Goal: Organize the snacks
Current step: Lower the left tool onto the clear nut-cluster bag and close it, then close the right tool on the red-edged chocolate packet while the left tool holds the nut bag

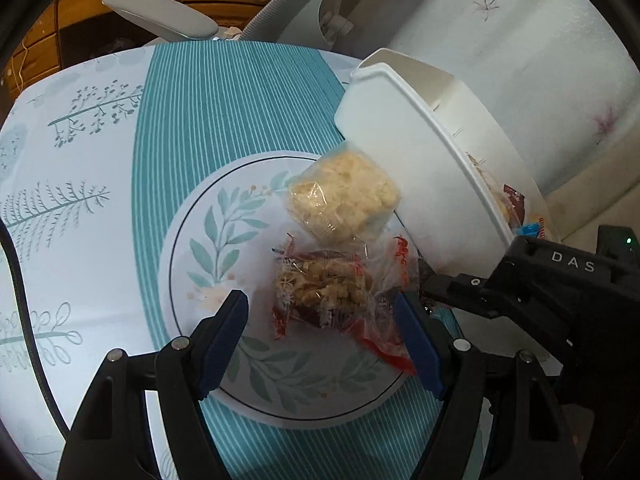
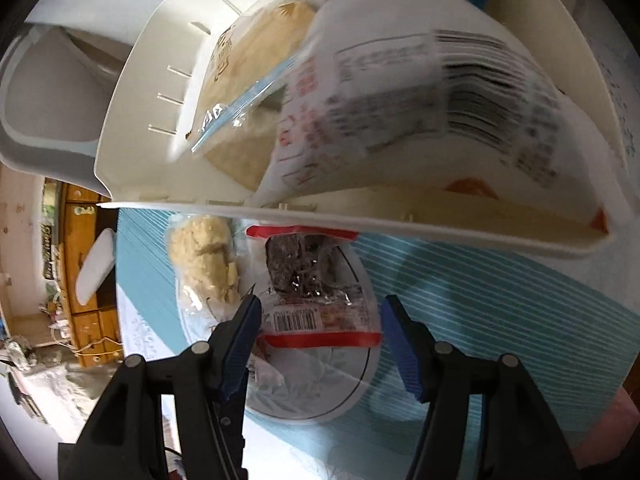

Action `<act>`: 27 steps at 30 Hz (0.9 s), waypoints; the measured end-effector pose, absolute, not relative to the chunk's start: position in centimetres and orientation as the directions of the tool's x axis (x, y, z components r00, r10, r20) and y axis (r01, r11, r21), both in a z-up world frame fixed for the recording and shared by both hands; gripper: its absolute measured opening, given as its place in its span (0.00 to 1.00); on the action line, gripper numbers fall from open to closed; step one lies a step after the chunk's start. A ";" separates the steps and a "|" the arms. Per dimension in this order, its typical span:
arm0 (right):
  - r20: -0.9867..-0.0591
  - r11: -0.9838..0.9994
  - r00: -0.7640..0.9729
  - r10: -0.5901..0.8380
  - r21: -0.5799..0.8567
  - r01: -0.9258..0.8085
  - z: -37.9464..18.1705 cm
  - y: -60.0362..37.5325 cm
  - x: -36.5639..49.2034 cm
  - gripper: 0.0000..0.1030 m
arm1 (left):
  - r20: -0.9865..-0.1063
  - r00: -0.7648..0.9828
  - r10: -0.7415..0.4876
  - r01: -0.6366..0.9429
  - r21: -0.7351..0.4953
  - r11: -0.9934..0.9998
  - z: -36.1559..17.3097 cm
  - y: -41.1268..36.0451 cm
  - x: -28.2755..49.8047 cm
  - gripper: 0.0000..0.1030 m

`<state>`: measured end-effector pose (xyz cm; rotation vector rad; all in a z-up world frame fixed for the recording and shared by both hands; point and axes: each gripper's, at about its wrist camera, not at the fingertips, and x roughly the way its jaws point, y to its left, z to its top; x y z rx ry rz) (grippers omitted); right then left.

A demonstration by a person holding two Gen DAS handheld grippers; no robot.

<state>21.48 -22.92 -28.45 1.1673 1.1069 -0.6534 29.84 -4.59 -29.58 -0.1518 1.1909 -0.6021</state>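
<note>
Two packets lie on a round leaf-patterned plate (image 1: 208,240). One is a clear packet with red edges (image 1: 328,288) holding brown snack, the other a pale yellow puffed-snack packet (image 1: 344,196). My left gripper (image 1: 320,300) hovers open just above the red-edged packet, a finger on each side. My right gripper (image 2: 322,300) is open above the same red-edged packet (image 2: 312,280), with the pale packet (image 2: 204,248) to its left. Its black body (image 1: 560,280) comes in from the right. A white bin (image 1: 400,160) beside the plate holds a barcode-printed bag (image 2: 420,100) and other snacks.
The teal striped tablecloth (image 1: 224,100) covers the table. Behind the table stand a grey chair armrest (image 1: 160,12) and wooden drawers (image 1: 40,52). The bin's near rim (image 2: 360,220) hangs close over the plate. A white patterned surface (image 1: 540,60) rises at the right.
</note>
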 end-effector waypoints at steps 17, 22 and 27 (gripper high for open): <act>-0.966 0.417 0.255 0.044 0.250 0.874 -29.2 -22.5 24.6 0.61 | -0.849 0.254 -0.463 0.332 -0.373 0.866 -31.0 -6.6 30.3 0.71; -0.969 0.444 0.243 0.041 0.236 0.864 -29.2 -22.3 25.2 0.61 | -0.851 0.251 -0.460 0.341 -0.367 0.865 -30.9 -6.5 30.2 0.65; -0.970 0.474 0.241 0.043 0.232 0.849 -29.3 -22.1 26.5 0.62 | -0.854 0.260 -0.451 0.338 -0.357 0.871 -30.9 -6.3 30.0 0.51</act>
